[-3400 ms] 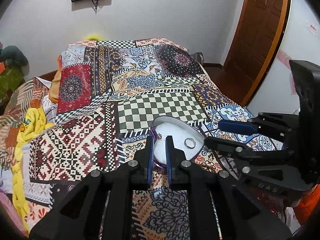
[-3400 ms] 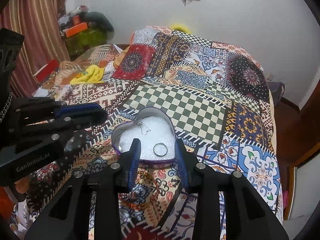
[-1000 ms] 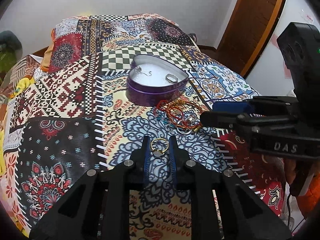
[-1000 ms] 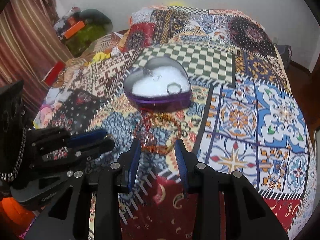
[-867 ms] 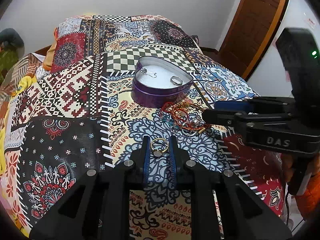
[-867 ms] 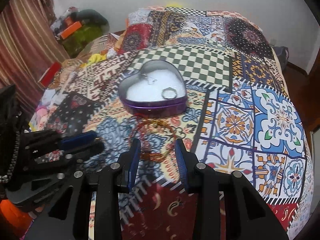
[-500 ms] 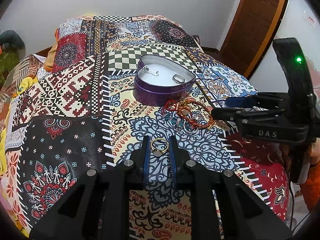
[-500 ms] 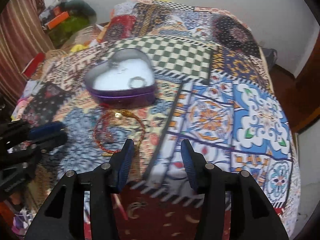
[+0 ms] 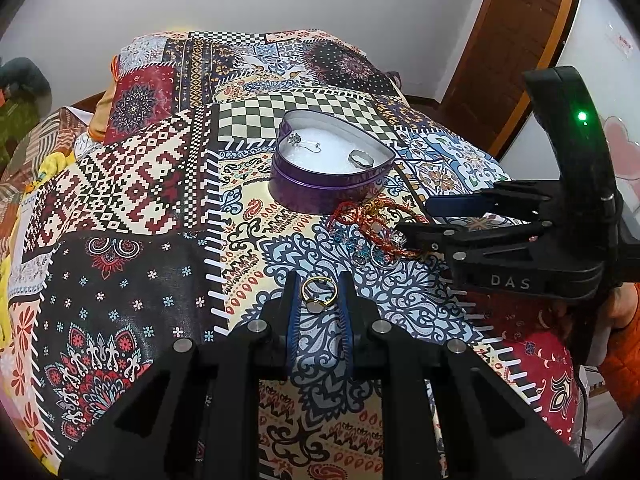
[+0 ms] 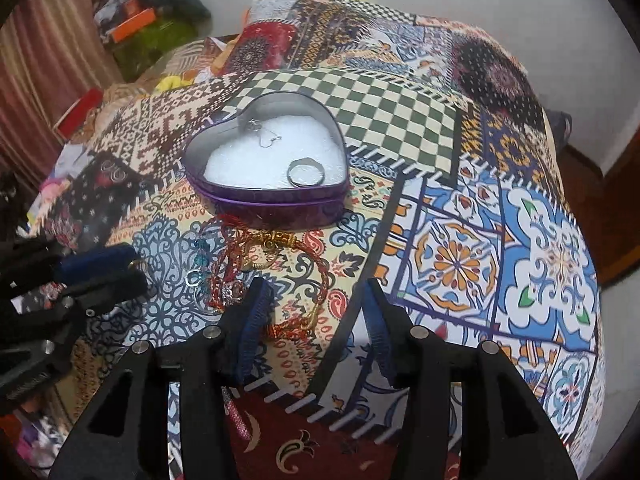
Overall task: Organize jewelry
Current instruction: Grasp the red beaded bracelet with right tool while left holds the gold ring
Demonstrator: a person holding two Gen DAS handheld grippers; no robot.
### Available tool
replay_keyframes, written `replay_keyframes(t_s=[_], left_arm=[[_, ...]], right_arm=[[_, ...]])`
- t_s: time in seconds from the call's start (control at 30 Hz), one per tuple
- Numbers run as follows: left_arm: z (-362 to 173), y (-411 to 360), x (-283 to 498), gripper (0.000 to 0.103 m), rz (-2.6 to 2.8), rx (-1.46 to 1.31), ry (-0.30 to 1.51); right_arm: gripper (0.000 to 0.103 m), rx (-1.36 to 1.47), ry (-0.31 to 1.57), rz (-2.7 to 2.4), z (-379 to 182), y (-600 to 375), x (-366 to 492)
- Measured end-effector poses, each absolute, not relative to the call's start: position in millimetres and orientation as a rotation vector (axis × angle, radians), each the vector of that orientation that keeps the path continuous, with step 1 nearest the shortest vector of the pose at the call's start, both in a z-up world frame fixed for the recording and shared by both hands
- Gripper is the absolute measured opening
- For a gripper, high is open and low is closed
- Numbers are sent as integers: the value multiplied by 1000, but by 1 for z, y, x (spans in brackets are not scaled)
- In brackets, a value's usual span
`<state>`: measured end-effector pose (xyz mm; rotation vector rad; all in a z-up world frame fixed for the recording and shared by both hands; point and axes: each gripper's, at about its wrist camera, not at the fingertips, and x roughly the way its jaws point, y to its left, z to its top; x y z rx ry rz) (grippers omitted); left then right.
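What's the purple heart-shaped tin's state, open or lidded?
Open: the purple heart-shaped tin has no lid on it; its white lining, a silver ring and a small silver earring show inside.

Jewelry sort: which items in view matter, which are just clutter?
Job:
- gold ring, gripped by left gripper
- purple heart-shaped tin
- silver ring
- red beaded bracelets
- right gripper, open

Clutter:
- patchwork bedspread
- wooden door
- striped curtain

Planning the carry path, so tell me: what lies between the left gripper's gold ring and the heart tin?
Left wrist view: red cord bracelets and blue bead jewelry lie toward the right.
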<state>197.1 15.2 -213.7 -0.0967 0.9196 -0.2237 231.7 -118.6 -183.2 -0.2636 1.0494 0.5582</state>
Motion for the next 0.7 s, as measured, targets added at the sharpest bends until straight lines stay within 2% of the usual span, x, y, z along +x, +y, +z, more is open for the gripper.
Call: replay_keyframes(t_s=[0.1, 0.23, 0.37, 0.4, 0.7], left_arm=[[-214, 15, 197, 17, -221, -99, 918], [-214, 17, 197, 17, -217, -106, 917], [-213, 18, 196, 17, -209, -106, 917], [-213, 18, 196, 17, -205, -105, 916], [-198, 18, 189, 17, -195, -97, 890]], right_arm=[[41, -239, 1059, 571, -184, -123, 233], [21, -233, 1058, 581, -185, -130, 227], [13, -270, 1036, 580, -184, -130, 218], [7, -272, 1035, 578, -184, -130, 218], [5, -250, 979, 543, -165, -128, 205]])
